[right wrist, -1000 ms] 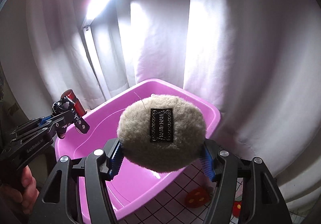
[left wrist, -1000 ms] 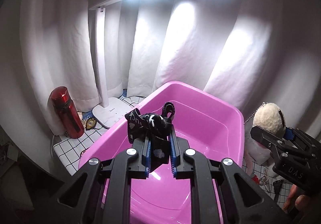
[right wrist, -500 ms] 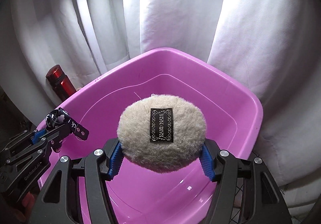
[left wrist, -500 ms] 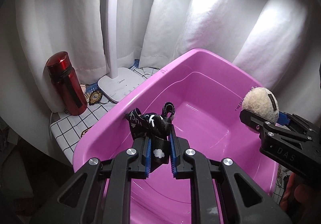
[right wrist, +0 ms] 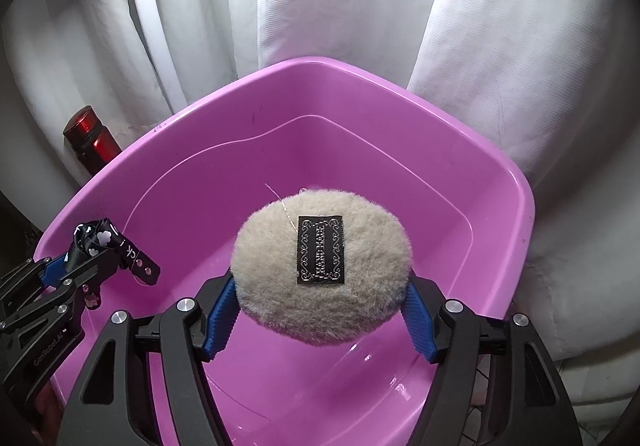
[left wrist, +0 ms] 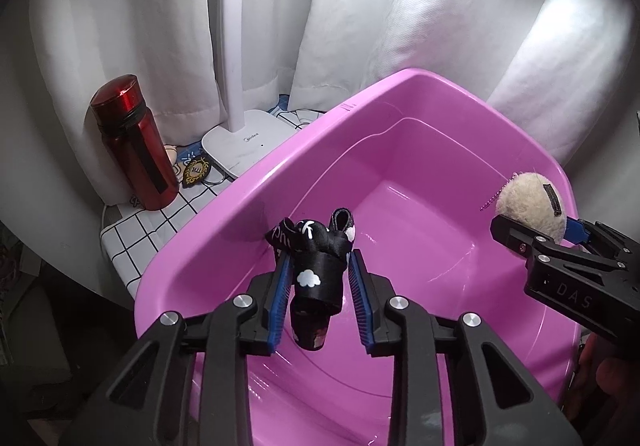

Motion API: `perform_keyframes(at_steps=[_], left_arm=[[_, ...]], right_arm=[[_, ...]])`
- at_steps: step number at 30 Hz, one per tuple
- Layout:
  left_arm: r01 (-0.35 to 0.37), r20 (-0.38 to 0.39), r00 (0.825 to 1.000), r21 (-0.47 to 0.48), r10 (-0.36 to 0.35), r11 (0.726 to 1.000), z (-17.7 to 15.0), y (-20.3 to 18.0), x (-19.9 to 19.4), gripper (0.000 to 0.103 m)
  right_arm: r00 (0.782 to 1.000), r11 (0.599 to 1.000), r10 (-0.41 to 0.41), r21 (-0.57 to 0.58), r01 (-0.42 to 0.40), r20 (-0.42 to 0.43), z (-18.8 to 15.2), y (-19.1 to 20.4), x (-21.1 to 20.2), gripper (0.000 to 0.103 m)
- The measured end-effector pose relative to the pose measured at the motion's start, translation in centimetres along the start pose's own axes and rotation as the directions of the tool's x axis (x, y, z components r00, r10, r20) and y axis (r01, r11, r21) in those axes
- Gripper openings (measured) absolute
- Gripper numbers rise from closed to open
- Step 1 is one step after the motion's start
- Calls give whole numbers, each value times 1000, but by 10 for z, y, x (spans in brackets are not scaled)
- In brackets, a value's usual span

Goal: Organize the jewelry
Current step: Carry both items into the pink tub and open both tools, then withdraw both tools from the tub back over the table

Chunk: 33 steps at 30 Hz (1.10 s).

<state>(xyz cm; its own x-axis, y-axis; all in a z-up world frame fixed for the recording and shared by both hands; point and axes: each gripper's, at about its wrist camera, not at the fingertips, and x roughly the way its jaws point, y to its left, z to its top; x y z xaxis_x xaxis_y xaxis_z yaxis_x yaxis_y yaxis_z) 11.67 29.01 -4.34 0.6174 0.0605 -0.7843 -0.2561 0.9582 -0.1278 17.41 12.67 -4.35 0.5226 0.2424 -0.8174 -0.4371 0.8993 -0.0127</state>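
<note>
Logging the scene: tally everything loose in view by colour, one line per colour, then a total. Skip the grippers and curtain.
Pink: 1, the tub
Red: 1, the bottle
White: 1, the lamp
Black: 1, the ribbon strap
Beige: 1, the fluffy pompom
Gold and black: 1, the badge
Total: 6

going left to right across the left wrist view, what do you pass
red bottle → badge keychain → white lamp base → black ribbon strap between the left gripper jaws → fluffy beige pom-pom → right gripper
</note>
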Motion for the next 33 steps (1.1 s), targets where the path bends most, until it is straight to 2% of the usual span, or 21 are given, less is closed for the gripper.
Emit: perform_keyframes(at_steps=[1,3,19,33], left_arm=[[-14,15,1000,8,14,1000,0,-2,-3,60],[-22,52,998,1,22,1000,0,-1,-10,86],[-9,45,999,-44,11,999,-1,5,-16,89],[-6,69,998,-50,10,999,-7,0,-41,90]], right_arm=[[1000,1000,-4,0,4,-5,0,0,1,69],[1000,1000,-12,2,12,-9,-1,-2,3,70],[1000,999,-11,30,11,11,-4,-12,-9,75],[997,998,1,63,-6,81,-25,-18,-46,75]])
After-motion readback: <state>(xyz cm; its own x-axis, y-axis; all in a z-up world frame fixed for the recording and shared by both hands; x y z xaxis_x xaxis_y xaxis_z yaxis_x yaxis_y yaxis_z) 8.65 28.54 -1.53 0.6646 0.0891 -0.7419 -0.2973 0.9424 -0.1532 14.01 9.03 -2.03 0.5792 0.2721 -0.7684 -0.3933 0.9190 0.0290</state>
